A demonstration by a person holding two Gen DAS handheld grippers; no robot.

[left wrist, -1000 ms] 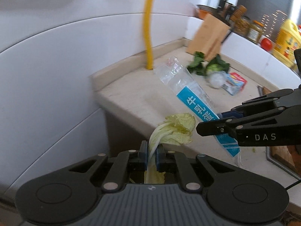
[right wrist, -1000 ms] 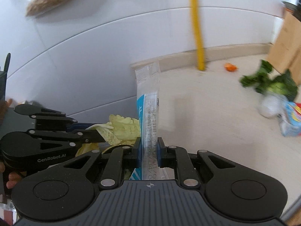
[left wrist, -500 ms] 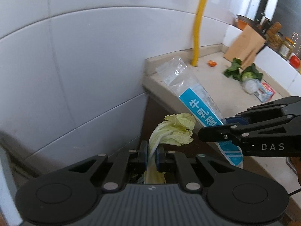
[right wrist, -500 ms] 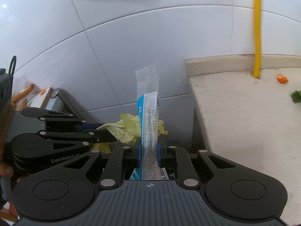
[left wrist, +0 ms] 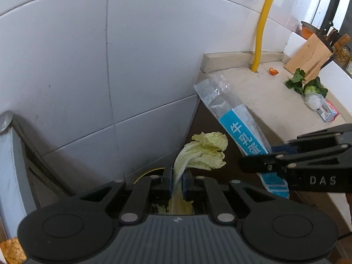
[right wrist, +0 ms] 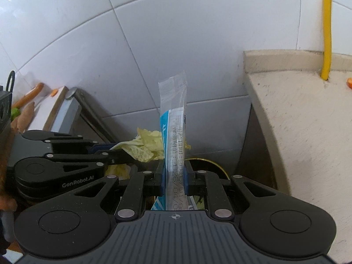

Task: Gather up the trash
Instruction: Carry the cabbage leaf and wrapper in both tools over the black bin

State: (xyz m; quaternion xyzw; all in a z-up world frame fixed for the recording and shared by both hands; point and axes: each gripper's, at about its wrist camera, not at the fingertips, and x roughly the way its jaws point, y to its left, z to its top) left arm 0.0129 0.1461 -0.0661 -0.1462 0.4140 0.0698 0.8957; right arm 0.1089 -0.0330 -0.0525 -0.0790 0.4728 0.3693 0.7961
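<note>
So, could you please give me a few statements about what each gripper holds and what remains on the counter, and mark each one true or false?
1. The left gripper is shut on a cabbage leaf. True.
2. The right gripper is empty. False: it is shut on a plastic wrapper printed blue and white.
3. A yellow pipe rises from the counter at the wall. True.
4. The counter holds nothing. False: an orange scrap, leafy greens and a small packet lie there.
</note>
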